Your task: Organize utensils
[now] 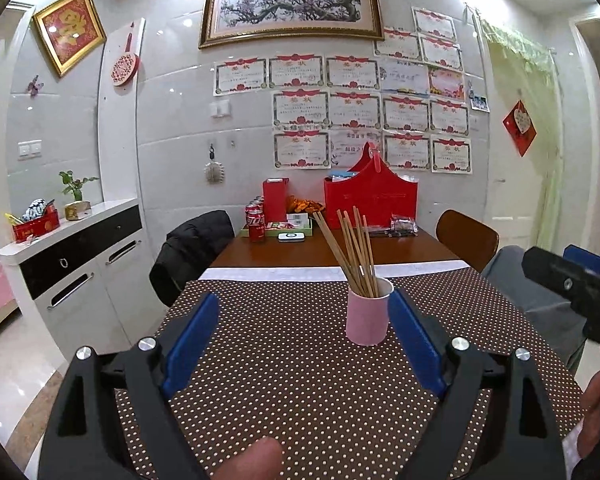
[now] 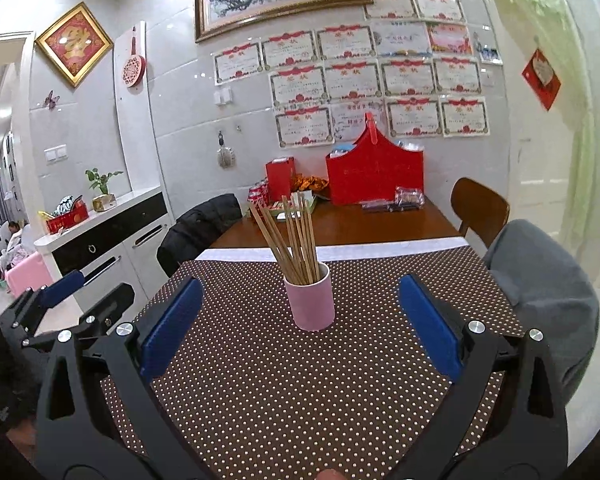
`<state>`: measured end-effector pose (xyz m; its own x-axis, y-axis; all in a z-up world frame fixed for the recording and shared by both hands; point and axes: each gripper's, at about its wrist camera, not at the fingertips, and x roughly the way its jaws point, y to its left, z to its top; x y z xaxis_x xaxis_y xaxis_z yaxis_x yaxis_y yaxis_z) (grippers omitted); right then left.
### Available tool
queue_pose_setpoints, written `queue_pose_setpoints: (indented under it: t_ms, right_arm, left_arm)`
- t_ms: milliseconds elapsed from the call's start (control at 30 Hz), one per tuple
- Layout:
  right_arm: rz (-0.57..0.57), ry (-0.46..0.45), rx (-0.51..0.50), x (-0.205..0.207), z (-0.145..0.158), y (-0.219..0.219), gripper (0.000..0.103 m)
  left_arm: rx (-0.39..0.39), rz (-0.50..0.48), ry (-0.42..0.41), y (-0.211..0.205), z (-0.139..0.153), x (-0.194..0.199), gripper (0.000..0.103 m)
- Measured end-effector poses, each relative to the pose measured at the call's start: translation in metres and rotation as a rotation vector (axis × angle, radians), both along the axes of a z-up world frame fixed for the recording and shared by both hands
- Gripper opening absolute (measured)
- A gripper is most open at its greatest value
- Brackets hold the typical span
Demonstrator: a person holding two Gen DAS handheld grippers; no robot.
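Right wrist view: hand-held gripper wide apart, empty, near cup.

My chopsticks stand bundled in a pink cup, thin wooden sticks fanning out and leaning left at their tops. The cup sits upright on the brown dotted cloth, near the middle of my table, its rim white inside.

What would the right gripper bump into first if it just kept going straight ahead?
Most likely the pink cup holding the chopsticks. It stands on the dotted cloth ahead of the open right gripper, roughly centred between its fingers, though depth is hard to judge.
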<state>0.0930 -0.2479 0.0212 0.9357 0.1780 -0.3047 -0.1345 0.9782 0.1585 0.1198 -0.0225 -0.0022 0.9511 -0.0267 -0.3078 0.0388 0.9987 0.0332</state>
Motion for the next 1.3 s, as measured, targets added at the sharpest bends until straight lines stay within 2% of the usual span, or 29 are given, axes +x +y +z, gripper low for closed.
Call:
queue_pose_setpoints:
  t_ms: [167, 533, 1300]
  right_arm:
    - [-0.019, -0.02, -0.031, -0.022, 0.003, 0.011, 0.097]
    - [-0.019, -0.041, -0.066, -0.035, 0.009, 0.028, 0.097]
    - [-0.039, -0.047, -0.064, -0.038, 0.01, 0.025, 0.097]
  left_arm:
    - [-0.022, 0.022, -0.017, 0.01, 0.011, -0.017, 0.085]
    - [-0.03, 0.048, -0.06, 0.022, 0.026, -0.041, 0.085]
    - [-0.027, 0.009, -0.065, 0.018, 0.027, -0.046, 0.085]
